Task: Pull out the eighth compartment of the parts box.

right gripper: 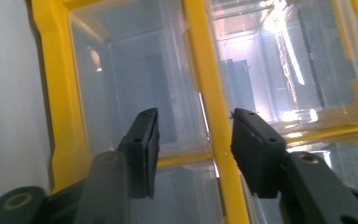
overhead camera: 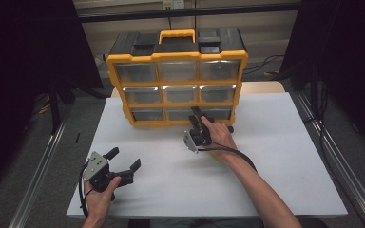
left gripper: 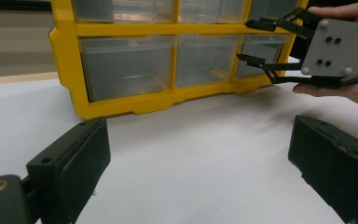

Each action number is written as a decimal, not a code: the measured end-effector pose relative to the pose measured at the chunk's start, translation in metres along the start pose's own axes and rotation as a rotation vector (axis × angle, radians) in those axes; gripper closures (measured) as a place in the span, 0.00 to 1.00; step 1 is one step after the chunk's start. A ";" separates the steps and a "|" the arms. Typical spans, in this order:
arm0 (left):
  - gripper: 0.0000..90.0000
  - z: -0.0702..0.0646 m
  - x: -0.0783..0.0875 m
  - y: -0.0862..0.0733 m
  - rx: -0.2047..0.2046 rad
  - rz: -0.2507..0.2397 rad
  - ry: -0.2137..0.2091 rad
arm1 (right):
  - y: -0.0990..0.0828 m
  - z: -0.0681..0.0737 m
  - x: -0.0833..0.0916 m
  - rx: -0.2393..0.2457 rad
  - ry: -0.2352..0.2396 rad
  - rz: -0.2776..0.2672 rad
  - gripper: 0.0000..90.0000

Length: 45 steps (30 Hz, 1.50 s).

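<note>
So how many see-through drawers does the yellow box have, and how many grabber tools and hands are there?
Clear drawers in the yellow organizer: 9, in three rows of three
Grippers: 2, the left gripper and the right gripper
Hands: 2, the left hand and the right hand
Organizers: 1
Total: 14

Your left hand (overhead camera: pixel 99 198) rests low and near you, its gripper (overhead camera: pixel 123 159) level with the jaws spread wide and nothing between them. Your right arm (overhead camera: pixel 256 187) stretches forward; its gripper (overhead camera: pixel 196 114) is turned on its side, jaws partly apart, nothing clamped.
</note>
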<state>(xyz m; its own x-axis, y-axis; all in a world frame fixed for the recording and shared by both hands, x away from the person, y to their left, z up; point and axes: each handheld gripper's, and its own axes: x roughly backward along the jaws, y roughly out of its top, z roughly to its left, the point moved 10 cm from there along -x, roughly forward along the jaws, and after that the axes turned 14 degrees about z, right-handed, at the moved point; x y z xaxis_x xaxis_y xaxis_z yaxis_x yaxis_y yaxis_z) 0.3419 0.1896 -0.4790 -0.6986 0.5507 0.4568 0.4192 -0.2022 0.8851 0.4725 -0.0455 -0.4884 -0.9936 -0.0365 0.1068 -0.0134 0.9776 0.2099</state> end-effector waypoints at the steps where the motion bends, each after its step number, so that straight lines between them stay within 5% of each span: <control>1: 0.06 0.000 0.000 0.000 -0.010 0.004 -0.005 | -0.001 0.001 0.000 -0.007 -0.005 0.009 0.61; 31: 0.06 0.002 0.000 -0.001 -0.015 0.010 0.012 | 0.000 0.000 -0.011 0.093 -0.074 0.054 0.86; 45: 0.06 0.003 0.000 0.000 -0.013 0.005 0.014 | 0.000 0.000 -0.010 0.077 -0.072 0.052 0.87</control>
<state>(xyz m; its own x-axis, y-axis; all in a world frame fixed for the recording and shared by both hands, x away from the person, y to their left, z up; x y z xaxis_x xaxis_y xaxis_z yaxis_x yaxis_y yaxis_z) 0.3434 0.1921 -0.4796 -0.7046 0.5382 0.4624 0.4156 -0.2152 0.8837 0.4820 -0.0455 -0.4898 -0.9986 0.0270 0.0453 0.0327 0.9910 0.1299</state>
